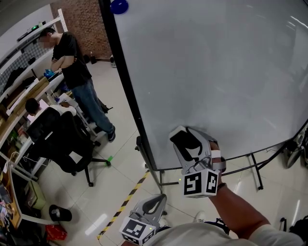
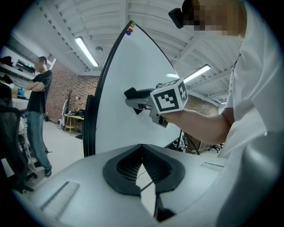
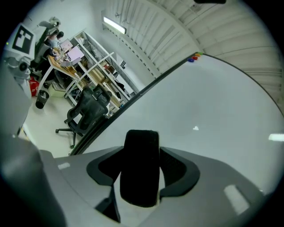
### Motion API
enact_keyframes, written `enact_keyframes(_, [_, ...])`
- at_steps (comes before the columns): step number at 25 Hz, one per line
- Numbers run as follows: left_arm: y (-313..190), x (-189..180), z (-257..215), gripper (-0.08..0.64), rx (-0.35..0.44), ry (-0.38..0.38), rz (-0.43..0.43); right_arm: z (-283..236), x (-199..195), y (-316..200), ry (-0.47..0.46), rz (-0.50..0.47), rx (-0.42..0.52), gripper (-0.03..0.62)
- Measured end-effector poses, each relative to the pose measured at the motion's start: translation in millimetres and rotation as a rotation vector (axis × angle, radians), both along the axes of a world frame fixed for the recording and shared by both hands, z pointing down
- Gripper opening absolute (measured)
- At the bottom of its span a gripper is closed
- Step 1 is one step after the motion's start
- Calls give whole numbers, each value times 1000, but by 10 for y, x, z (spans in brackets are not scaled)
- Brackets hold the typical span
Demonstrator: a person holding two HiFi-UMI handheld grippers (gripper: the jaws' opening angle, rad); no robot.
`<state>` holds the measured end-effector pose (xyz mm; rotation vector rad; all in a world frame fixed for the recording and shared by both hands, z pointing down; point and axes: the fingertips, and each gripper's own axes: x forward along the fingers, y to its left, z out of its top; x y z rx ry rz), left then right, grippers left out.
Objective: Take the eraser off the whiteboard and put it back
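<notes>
A large whiteboard point(image 1: 216, 72) with a black frame stands on a pale tiled floor point(image 1: 120, 158). A round blue magnet point(image 1: 119, 6) sits at its top edge. The right gripper point(image 1: 191, 150) is clamped on a black felt eraser point(image 3: 140, 168) near the board's lower edge; whether the eraser touches the board is unclear. The left gripper point(image 2: 142, 150) sits lower, jaws together and empty. Left of the board, a person in a black shirt point(image 1: 74, 67) stands by a black office chair point(image 1: 62, 144).

The eraser point(image 3: 141, 177) sits between the right gripper's point(image 1: 188, 140) jaws, with the whiteboard point(image 1: 216, 72) right before them. The left gripper point(image 1: 150, 205) hangs below and to the left of the right one, back from the board. Further left, past the board's edge, are a chair point(image 1: 62, 139), a desk point(image 1: 33, 91) and a standing person point(image 1: 77, 81).
</notes>
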<state>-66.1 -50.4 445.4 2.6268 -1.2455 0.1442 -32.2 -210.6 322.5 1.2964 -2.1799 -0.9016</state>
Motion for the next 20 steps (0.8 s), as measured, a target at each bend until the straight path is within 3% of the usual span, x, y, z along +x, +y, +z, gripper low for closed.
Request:
enact_keyframes(12, [-50,26,-8,17,-2,-2,7,48,-10,-27,69,43,49,252])
enact_keyframes(20, [-84,26,13,17,-3,2,15,20,37,50,39,23,23,276])
